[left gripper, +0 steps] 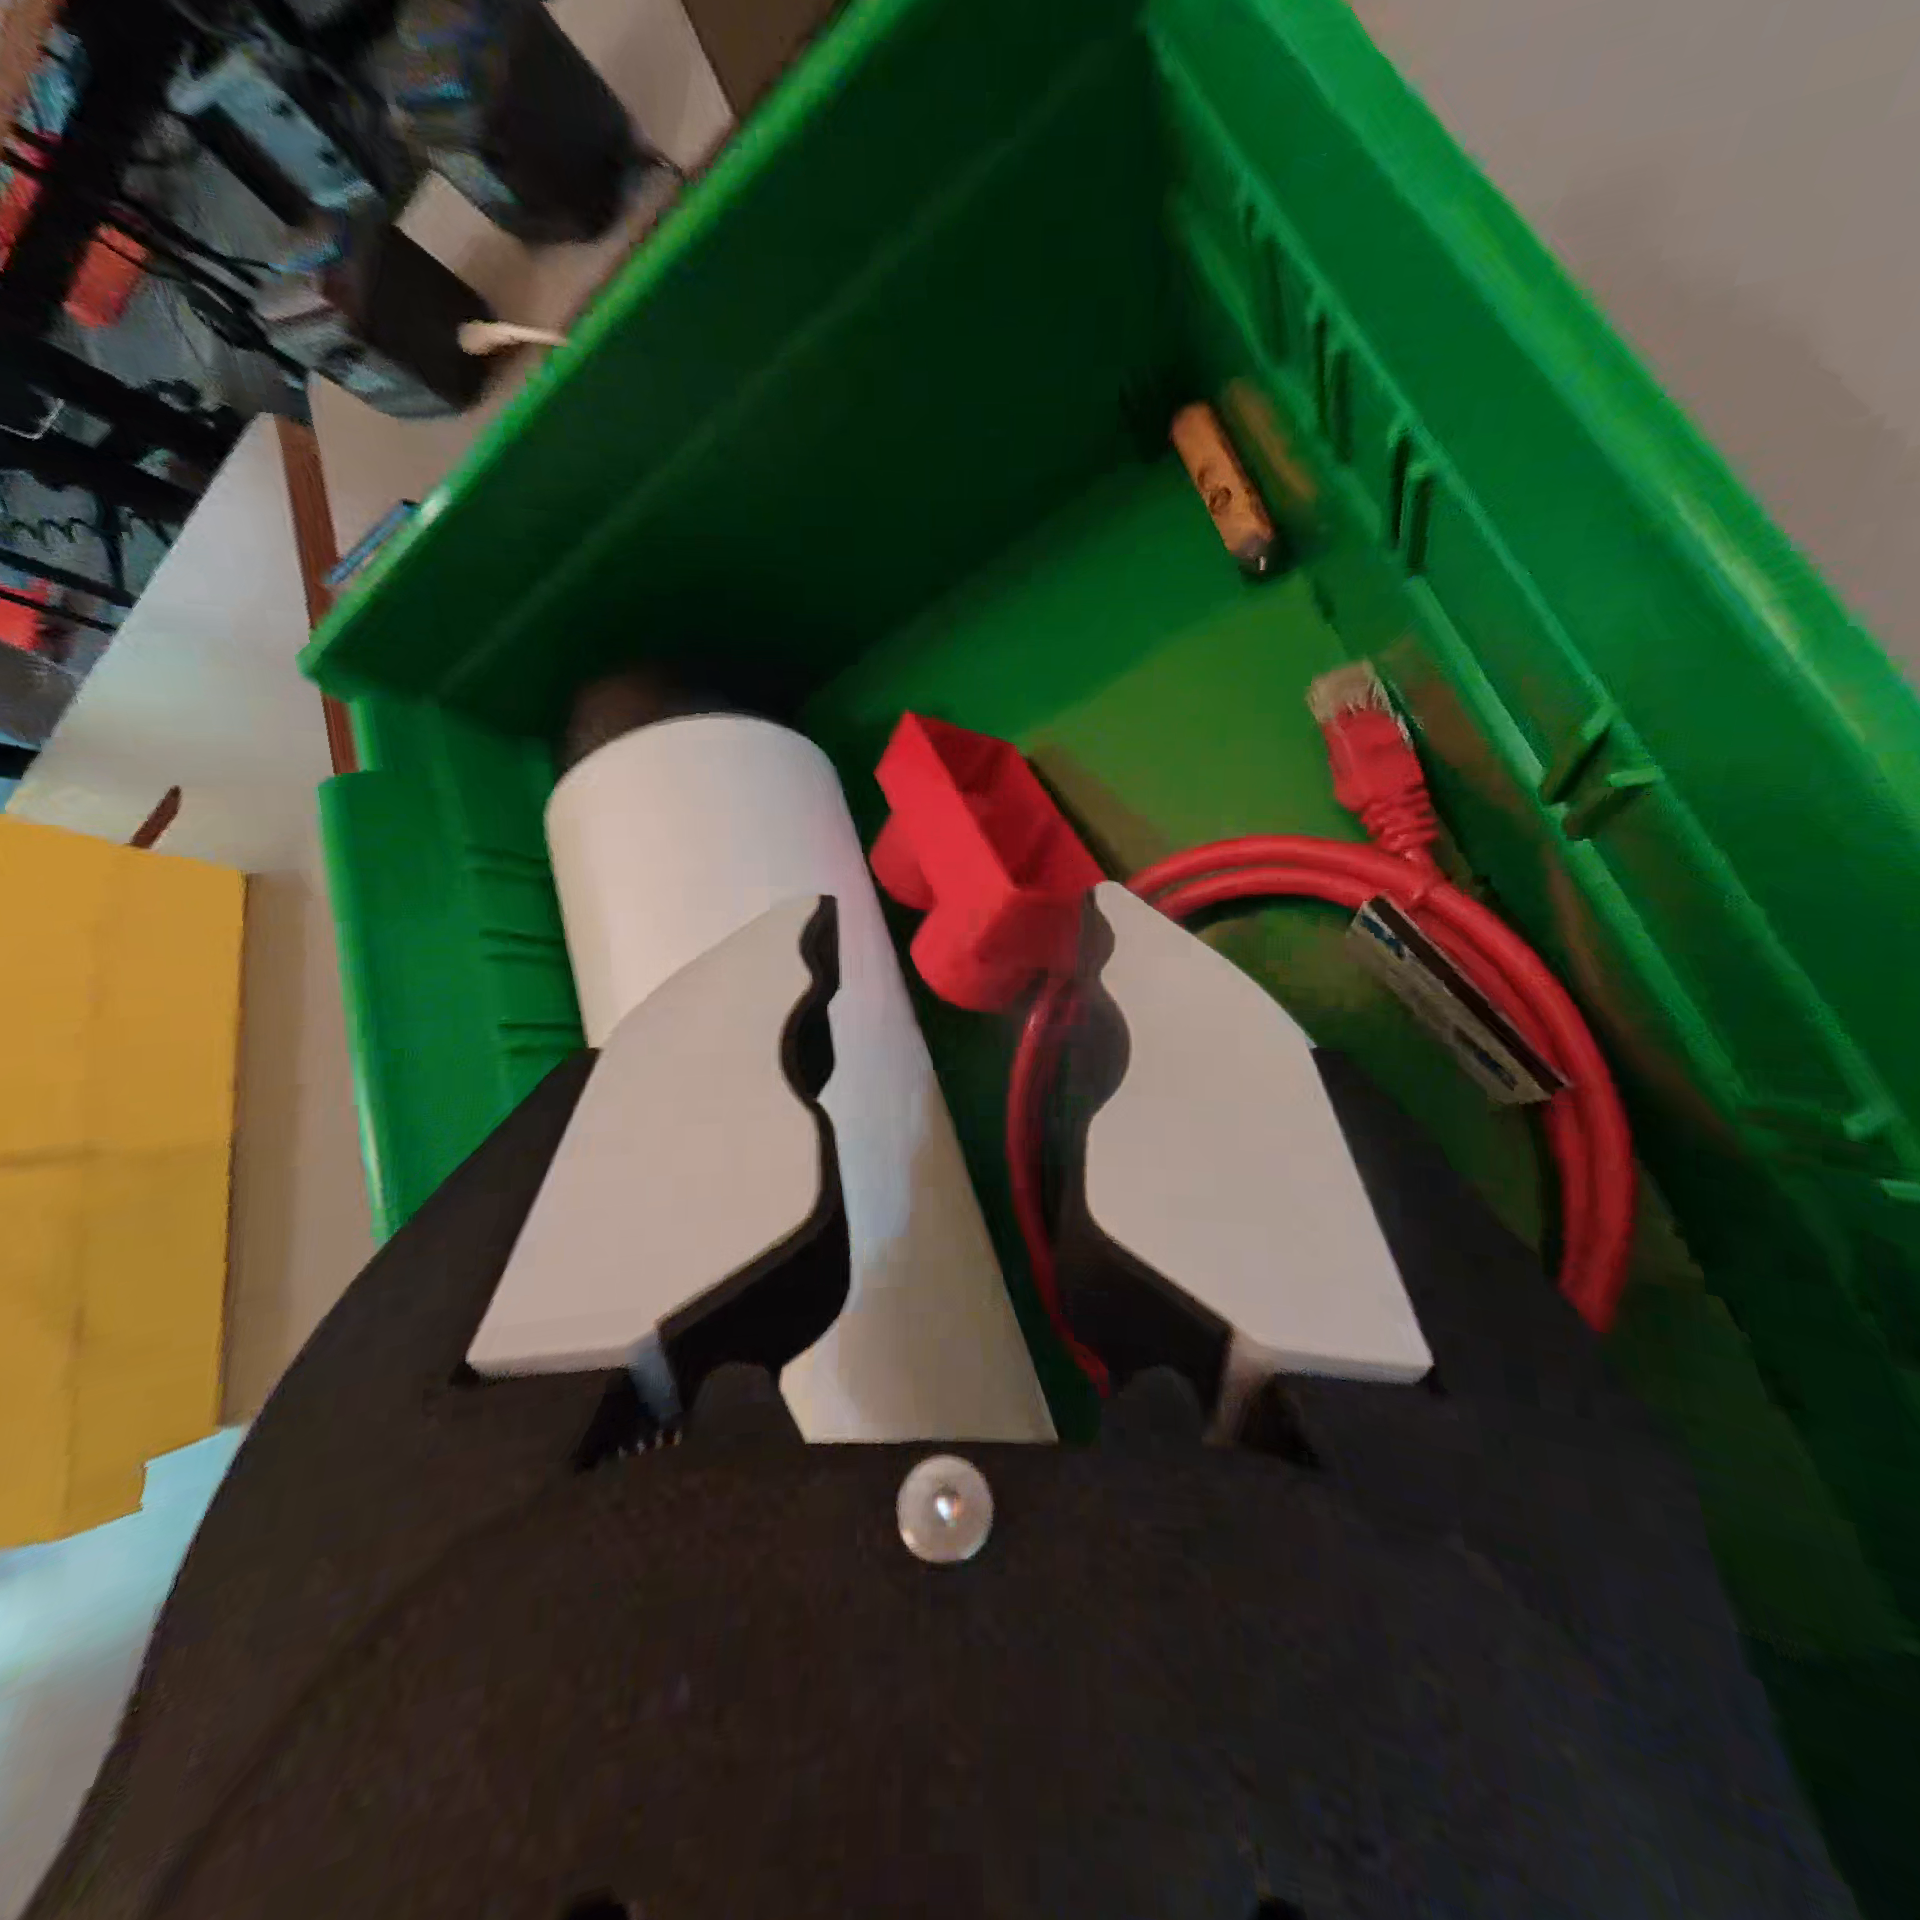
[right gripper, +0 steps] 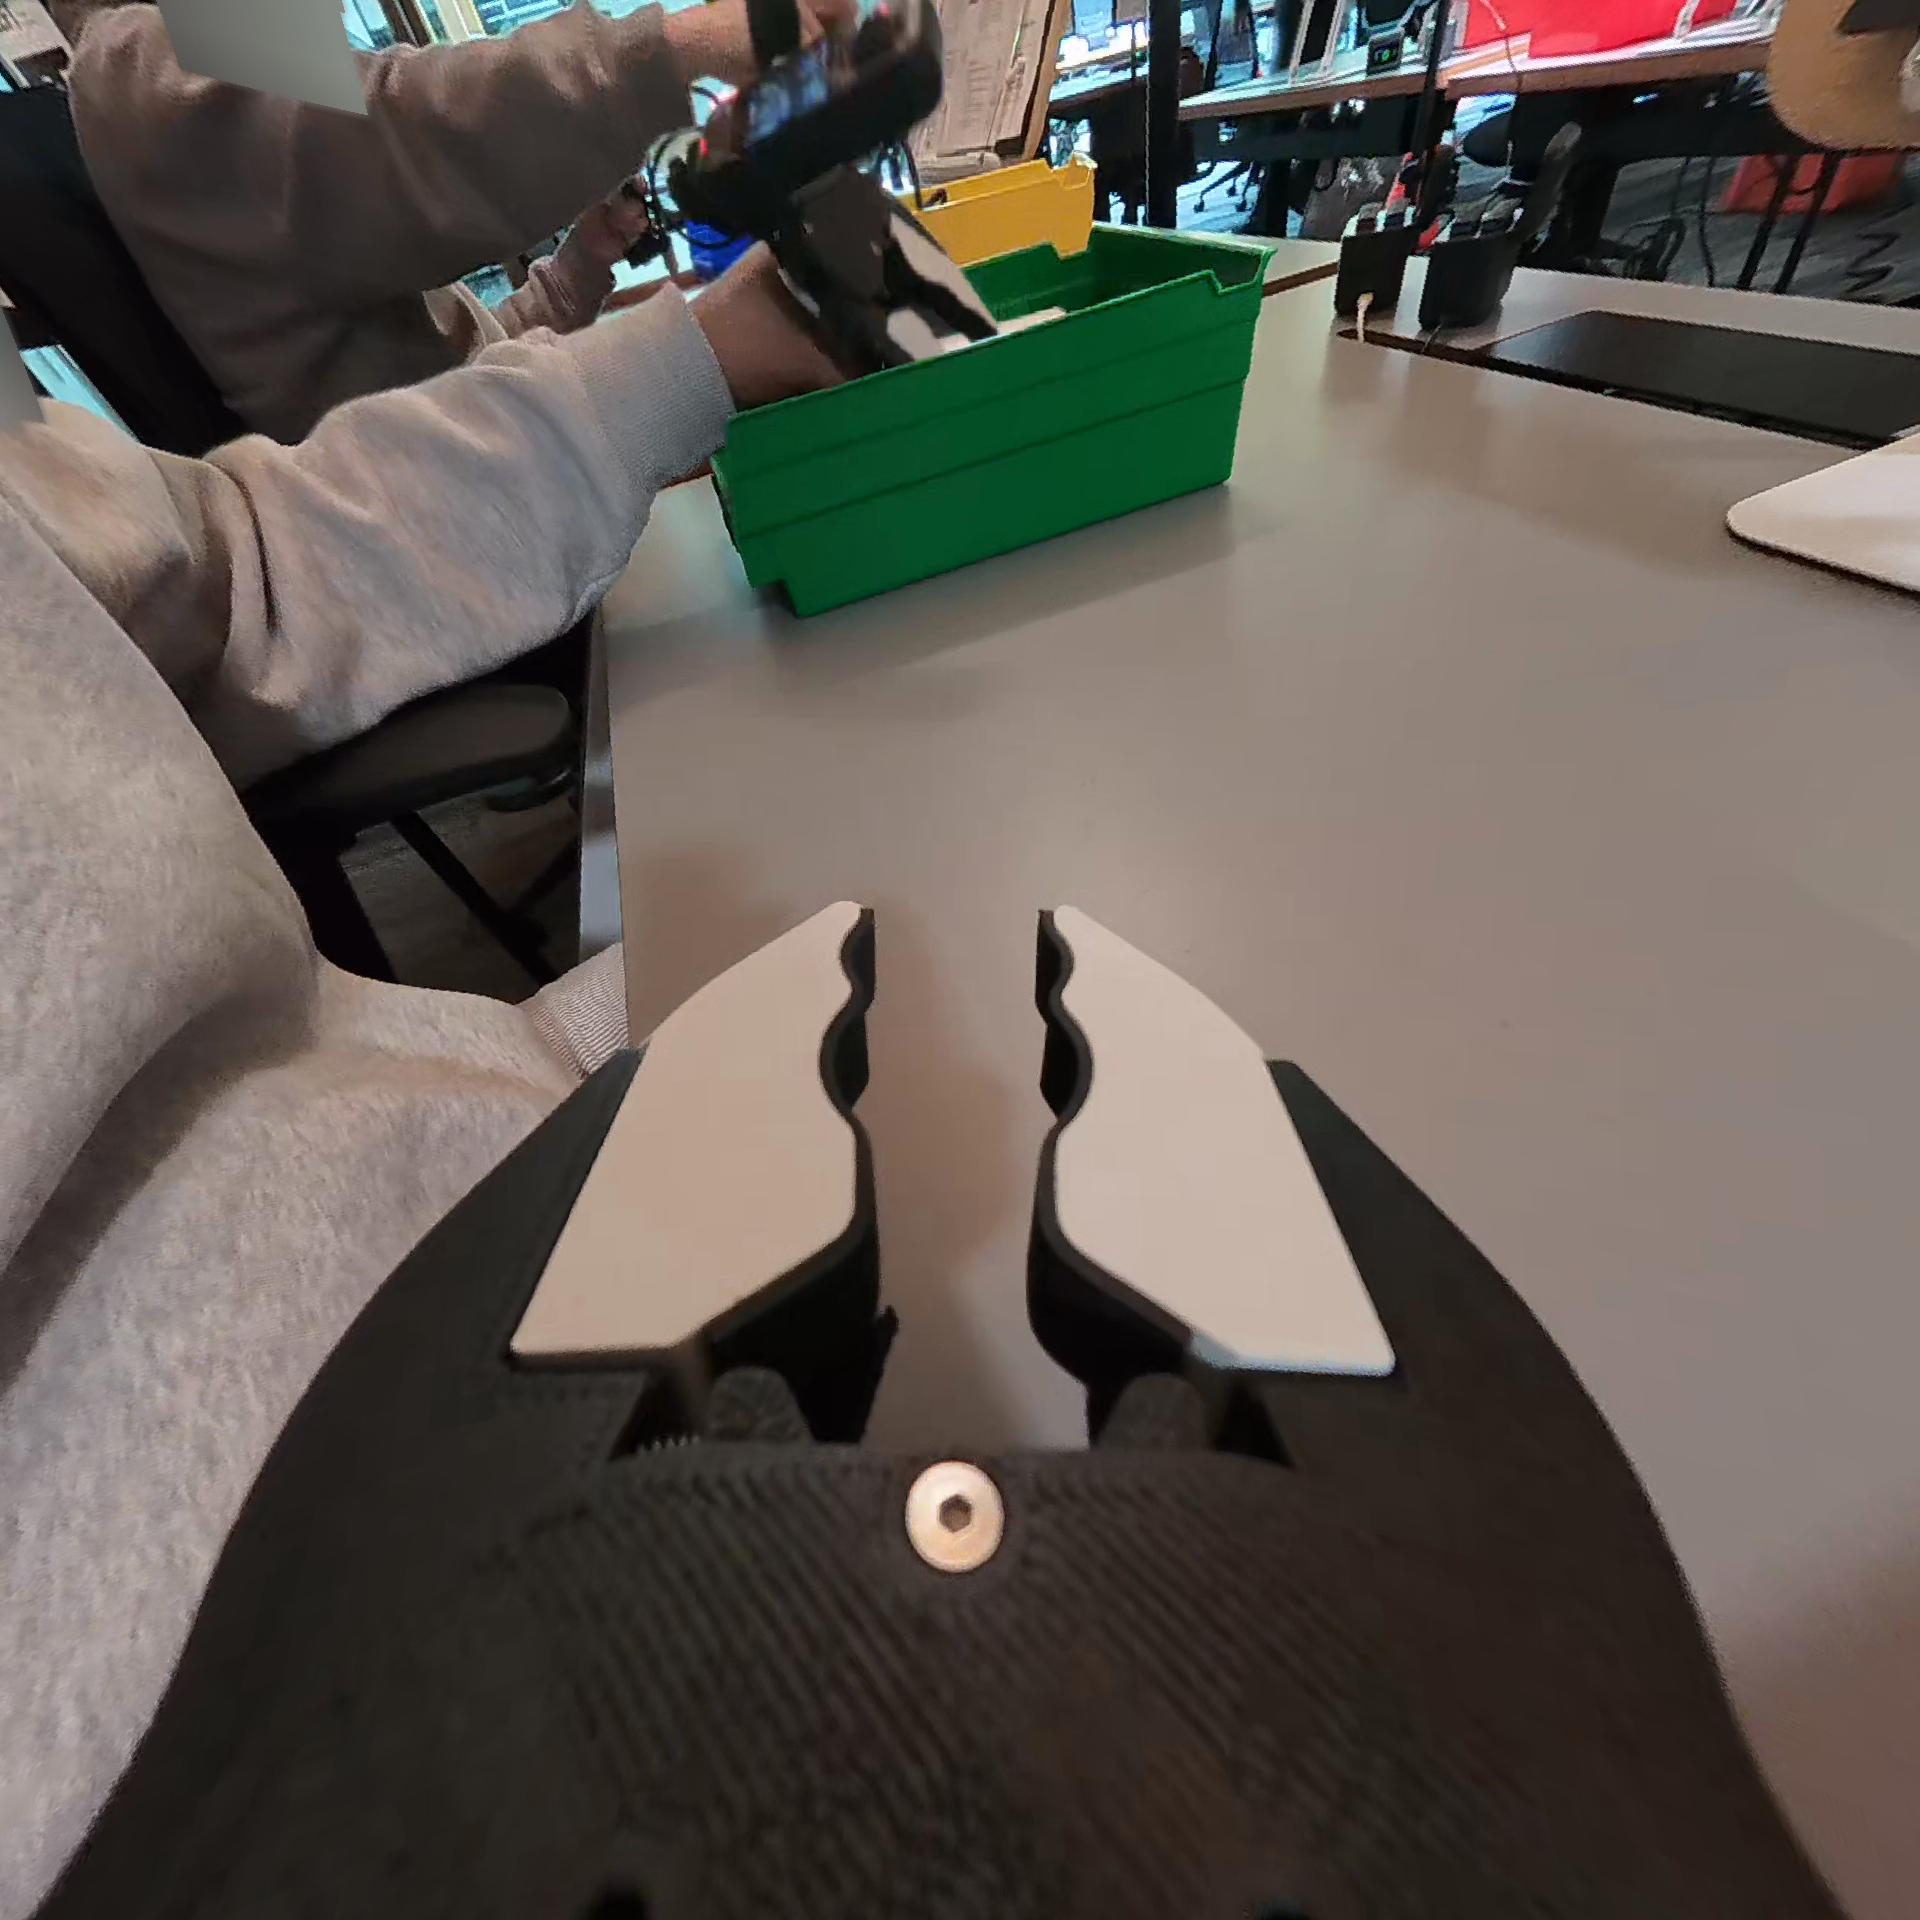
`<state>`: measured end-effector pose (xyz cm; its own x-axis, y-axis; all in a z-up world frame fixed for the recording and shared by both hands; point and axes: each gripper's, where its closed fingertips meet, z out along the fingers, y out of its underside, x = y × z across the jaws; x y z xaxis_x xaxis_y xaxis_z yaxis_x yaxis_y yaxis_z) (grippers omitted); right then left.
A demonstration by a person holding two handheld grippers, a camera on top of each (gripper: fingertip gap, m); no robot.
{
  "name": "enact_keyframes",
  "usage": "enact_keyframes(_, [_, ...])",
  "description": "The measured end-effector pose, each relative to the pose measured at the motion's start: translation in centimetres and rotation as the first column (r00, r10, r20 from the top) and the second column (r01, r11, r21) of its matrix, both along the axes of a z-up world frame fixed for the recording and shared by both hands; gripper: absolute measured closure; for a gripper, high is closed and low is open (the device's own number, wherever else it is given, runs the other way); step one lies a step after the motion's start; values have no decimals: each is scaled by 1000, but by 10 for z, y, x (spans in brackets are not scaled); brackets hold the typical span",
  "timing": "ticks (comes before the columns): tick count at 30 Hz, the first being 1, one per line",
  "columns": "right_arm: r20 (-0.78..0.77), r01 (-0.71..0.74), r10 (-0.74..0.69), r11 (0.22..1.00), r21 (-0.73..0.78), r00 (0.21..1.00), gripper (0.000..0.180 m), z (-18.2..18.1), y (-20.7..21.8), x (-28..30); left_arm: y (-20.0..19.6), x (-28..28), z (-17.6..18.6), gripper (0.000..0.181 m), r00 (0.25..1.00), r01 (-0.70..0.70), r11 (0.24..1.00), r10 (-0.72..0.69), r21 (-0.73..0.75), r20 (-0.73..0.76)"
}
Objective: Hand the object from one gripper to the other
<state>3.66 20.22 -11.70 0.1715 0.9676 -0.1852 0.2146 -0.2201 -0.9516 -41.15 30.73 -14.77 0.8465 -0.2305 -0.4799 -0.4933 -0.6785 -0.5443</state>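
Left wrist view: your left claw (left gripper: pixel 961 914) is dipped into the green bin (left gripper: pixel 831 343), jaws parted, gripping nothing yet. Landmark for everything below is that bin. Inside it, a white cylinder (left gripper: pixel 707 831) lies along the wall nearest the yellow box (left gripper: pixel 104 1091), long axis running away from the claw toward the bin's far end; it passes under the claw's left finger and shows in the gap between the fingers. A red plastic connector piece (left gripper: pixel 966 842) sits mid-floor, just ahead of the right fingertip, with thin red wires (left gripper: pixel 1029 1143) trailing back under it. A coiled red network cable (left gripper: pixel 1558 1039) rests against the opposite wall, and a small tan block (left gripper: pixel 1221 483) leans in the far corner. Which item is the task's object cannot be told; the cylinder is judged likeliest, since the gap lines up over it. Right wrist view: your right claw (right gripper: pixel 956 925) hovers low over the grey counter (right gripper: pixel 1351 779), well apart from the bin (right gripper: pixel 987 457), jaws open and empty, pointing toward it. Left claw (right gripper: pixel 894 281) is clearly the nearer one; your grey-sleeved forearm (right gripper: pixel 468 488) reaches across with the tool pitched steeply down. Judgement: pick comes first, handover not yet begun.
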Motion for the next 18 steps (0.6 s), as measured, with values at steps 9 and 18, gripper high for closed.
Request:
enact_keyframes(9, [15,13,-14,1000,14,1000,150,-1,2,1,5,4,-36,131,978,20,988,-51,-151,-200])
enact_keyframes(18, [3,7,-7,1000,5,1000,150,0,3,3,5,2,25,141,981,9,997,5,73,-194])
